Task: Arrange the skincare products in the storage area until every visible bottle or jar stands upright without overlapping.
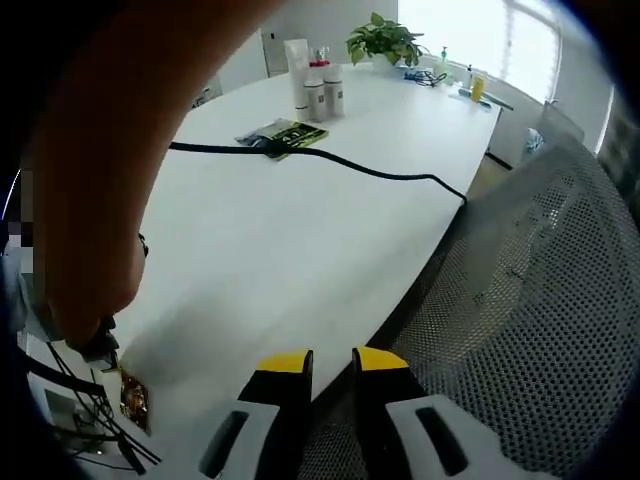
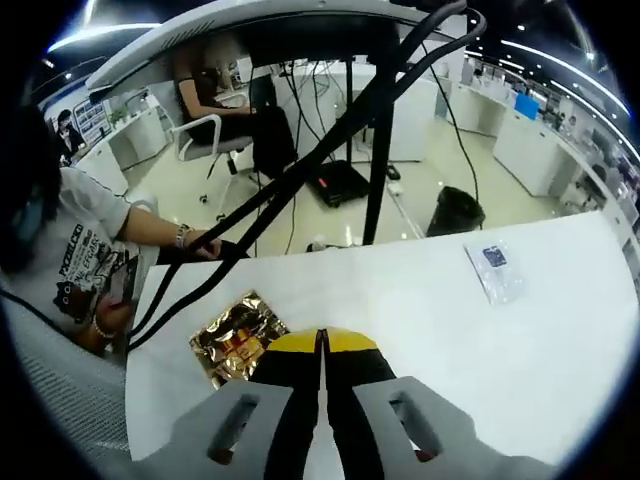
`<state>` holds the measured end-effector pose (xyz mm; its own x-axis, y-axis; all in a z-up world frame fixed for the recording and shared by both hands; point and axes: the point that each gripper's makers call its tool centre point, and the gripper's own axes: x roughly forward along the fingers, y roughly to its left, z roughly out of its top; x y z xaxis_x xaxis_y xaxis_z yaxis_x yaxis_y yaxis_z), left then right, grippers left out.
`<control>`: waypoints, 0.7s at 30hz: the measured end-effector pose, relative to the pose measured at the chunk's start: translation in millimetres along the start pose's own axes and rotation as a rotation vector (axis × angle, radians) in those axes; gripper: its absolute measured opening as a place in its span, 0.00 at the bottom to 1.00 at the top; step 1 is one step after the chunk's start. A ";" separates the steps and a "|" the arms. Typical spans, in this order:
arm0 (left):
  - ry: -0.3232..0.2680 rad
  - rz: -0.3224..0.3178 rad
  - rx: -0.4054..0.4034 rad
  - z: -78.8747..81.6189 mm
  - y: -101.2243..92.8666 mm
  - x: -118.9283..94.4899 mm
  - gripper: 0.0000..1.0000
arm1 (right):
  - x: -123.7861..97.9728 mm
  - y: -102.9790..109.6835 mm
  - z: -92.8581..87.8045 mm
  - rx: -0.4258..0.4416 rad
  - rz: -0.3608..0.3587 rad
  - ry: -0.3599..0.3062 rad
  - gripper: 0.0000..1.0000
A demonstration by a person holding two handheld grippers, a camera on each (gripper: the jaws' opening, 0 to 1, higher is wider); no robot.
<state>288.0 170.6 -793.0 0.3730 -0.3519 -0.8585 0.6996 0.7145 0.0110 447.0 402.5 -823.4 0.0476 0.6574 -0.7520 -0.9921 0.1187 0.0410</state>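
Left gripper (image 1: 332, 362) parted above white table (image 1: 300, 240); right gripper (image 2: 322, 345) clenched beside gold packet (image 2: 232, 335).

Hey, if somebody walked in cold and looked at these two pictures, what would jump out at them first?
In the left gripper view, a cluster of white skincare bottles stands far off on the white table, behind a black cable and near a potted plant. In the right gripper view, a crinkled gold foil packet lies just left of the right gripper, whose yellow-tipped jaws are closed.
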 end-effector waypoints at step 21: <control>0.008 0.009 -0.004 -1.5 2.2 0.1 0.16 | -3.0 58.0 -10.8 -0.442 0.310 0.043 0.49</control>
<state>288.7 173.1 -793.8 0.3746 -0.3404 -0.8624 0.6937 0.7200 0.0172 388.1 399.4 -825.8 -0.2507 0.5799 -0.7751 -0.9137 -0.4063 -0.0084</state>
